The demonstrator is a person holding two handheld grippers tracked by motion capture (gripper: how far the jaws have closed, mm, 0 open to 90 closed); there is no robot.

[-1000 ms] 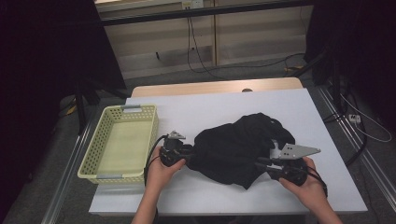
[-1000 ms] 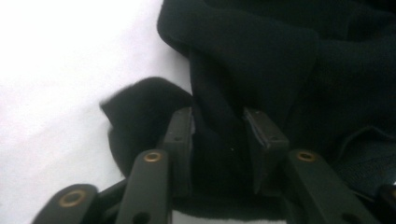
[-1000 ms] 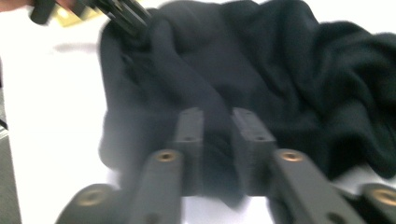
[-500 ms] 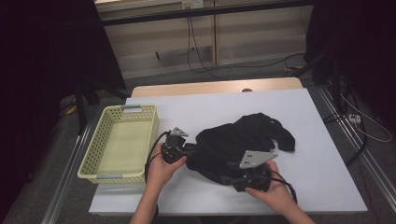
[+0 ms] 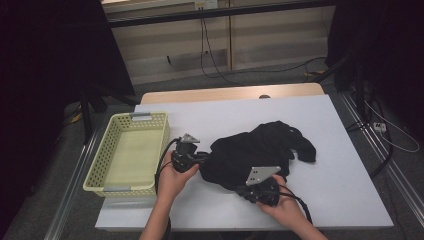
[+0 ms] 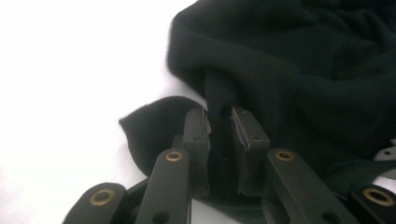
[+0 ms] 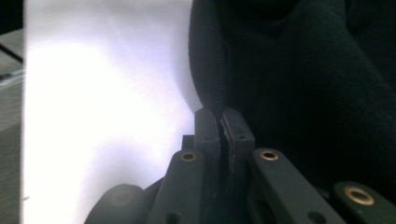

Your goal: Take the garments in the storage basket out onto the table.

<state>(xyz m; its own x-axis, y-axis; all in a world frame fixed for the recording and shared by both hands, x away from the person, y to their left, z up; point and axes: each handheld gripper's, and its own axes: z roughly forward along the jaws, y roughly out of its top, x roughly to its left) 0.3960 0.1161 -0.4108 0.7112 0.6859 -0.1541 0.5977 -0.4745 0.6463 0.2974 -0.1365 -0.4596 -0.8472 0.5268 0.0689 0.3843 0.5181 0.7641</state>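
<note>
A crumpled black garment (image 5: 260, 150) lies on the white table (image 5: 340, 175), right of centre. My left gripper (image 5: 200, 159) is at the garment's left edge; in the left gripper view its jaws have just been closing and now pinch a fold of the black garment (image 6: 280, 70) in the left gripper (image 6: 219, 114). My right gripper (image 5: 246, 189) is at the garment's near edge. Its jaws have just been closing, and in the right gripper view the right gripper (image 7: 218, 115) is clamped on a thin edge of the garment (image 7: 303, 84).
A pale yellow plastic basket (image 5: 100, 170) with nothing in it stands at the table's left edge, close to my left hand. Bare white tabletop lies behind and to the right of the garment. Cables run over the floor beyond the table.
My right gripper has slid left along the garment's near edge and closed on it. The left gripper has stayed at the garment's left edge.
</note>
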